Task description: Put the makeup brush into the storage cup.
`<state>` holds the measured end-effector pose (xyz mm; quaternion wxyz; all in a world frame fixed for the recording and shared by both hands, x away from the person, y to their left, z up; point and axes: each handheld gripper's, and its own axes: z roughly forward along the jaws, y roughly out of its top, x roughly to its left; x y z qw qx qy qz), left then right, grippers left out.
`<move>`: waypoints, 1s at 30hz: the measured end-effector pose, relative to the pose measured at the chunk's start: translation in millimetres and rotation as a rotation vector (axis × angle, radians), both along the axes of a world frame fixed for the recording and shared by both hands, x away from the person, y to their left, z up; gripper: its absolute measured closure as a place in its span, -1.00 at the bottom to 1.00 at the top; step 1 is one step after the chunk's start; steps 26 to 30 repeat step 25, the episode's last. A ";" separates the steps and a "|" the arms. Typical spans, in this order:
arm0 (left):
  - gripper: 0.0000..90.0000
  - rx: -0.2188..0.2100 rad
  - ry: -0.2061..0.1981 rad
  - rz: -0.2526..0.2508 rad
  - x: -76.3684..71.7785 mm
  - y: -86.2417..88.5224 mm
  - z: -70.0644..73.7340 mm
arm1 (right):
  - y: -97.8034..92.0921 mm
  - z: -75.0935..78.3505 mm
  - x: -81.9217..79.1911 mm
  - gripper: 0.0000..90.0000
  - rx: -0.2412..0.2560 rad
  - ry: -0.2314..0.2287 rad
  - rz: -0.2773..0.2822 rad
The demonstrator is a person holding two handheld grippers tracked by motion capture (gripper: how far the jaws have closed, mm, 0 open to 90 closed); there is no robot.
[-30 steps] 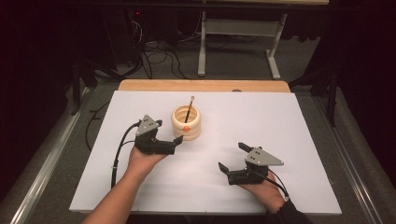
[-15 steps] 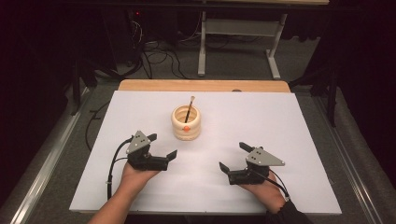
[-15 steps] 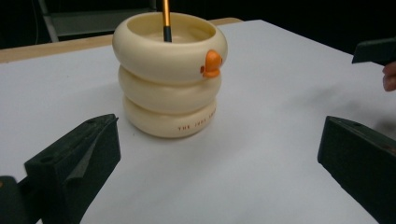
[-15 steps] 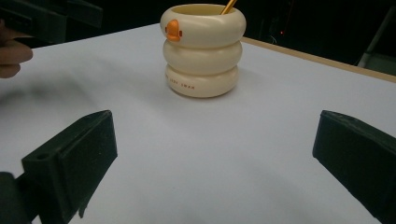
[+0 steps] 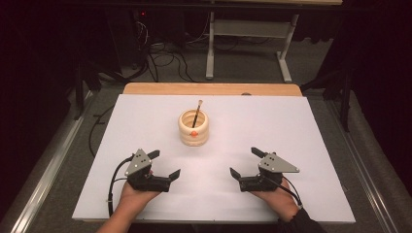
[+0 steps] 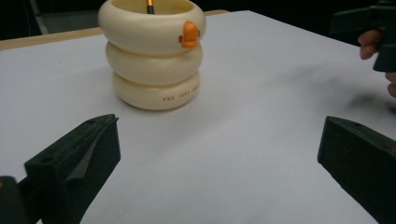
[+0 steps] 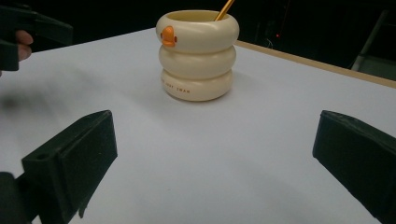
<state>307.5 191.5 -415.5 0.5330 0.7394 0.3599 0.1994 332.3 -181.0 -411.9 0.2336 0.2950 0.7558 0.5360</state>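
I had the left gripper resting low near the table's front edge, its jaws spread wide and empty, angled inward so its camera could frame the cream ringed holder. That holder stood upright at mid-table, well apart from both tools, with a thin brush leaning inside it; I judged it set there to be within equal reach of either hand. The right gripper mirrored the left, jaws likewise parted and holding nothing. The white tabletop was bare otherwise, edged by a wooden strip. Beyond lay a dark room, cables on the floor and a metal stand.
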 end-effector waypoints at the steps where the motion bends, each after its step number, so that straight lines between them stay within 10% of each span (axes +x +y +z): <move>1: -1.00 0.004 -0.004 -0.004 -1.2 -0.4 0.2 | -0.4 0.1 -0.2 -0.98 -0.002 0.003 -0.007; 30: -1.00 0.002 -0.032 0.011 3.2 4.5 2.3 | -7.8 1.7 2.5 -0.98 0.013 0.003 -0.045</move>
